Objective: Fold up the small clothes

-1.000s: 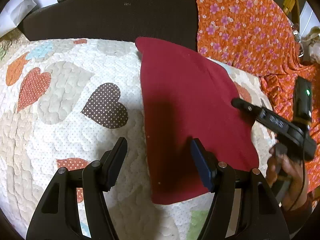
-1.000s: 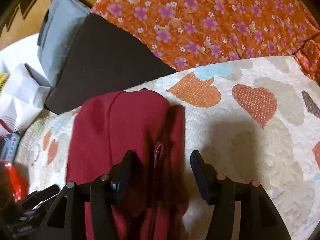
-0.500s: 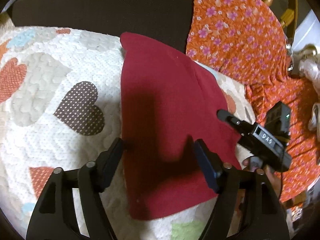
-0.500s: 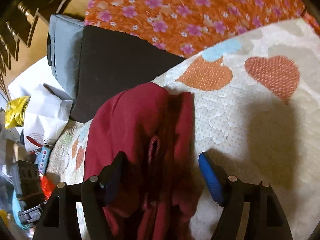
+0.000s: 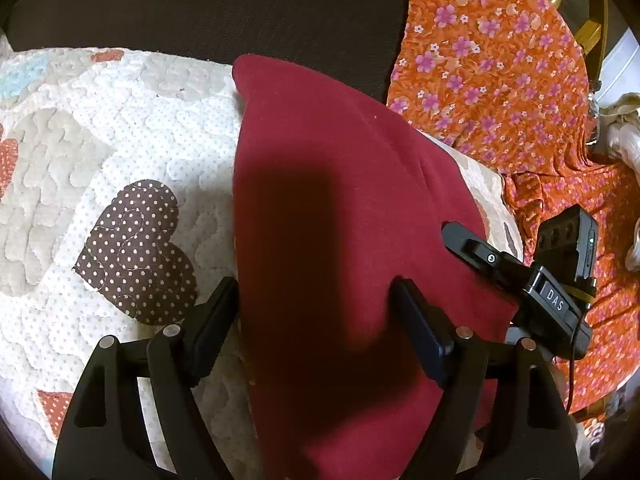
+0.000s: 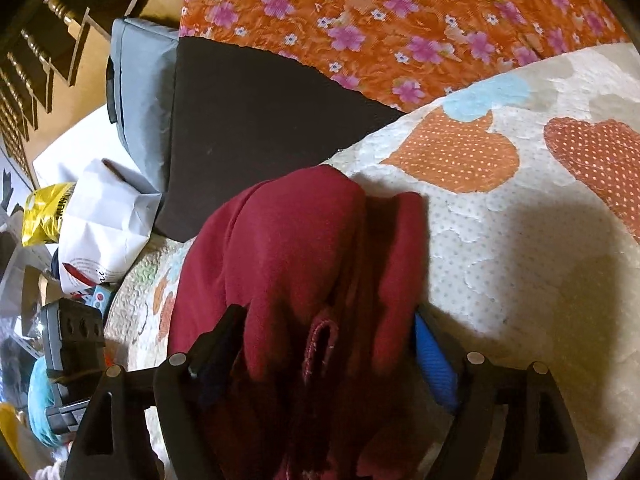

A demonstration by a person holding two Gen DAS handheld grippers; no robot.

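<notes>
A dark red garment [image 5: 340, 200] lies folded and flat on a white quilt with patchwork hearts [image 5: 120, 140]. My left gripper [image 5: 316, 320] hovers over its near part with jaws opening wide. The left finger [image 5: 216, 320] stands at the cloth's left edge, and the pads do not press on anything. At the garment's right edge a finger [image 5: 472, 244] of my right gripper reaches in. In the right wrist view the garment [image 6: 300, 240] shows a bunched fold with a hem. My right gripper [image 6: 328, 344] straddles that fold with jaws opening, not clamped on the cloth.
Orange flowered fabric [image 5: 500, 60] and a black cushion [image 5: 200, 8] border the quilt at the back. Beyond the garment's far end are a grey cushion [image 6: 140, 88], a white paper bag [image 6: 104, 224] and a yellow bag [image 6: 44, 212]. A wooden chair [image 5: 576, 0] stands back right.
Both grippers' jaws have widened. The left gripper has slid over the garment, which now lies between its fingers. The right gripper has sunk closer to the bunched fold.
</notes>
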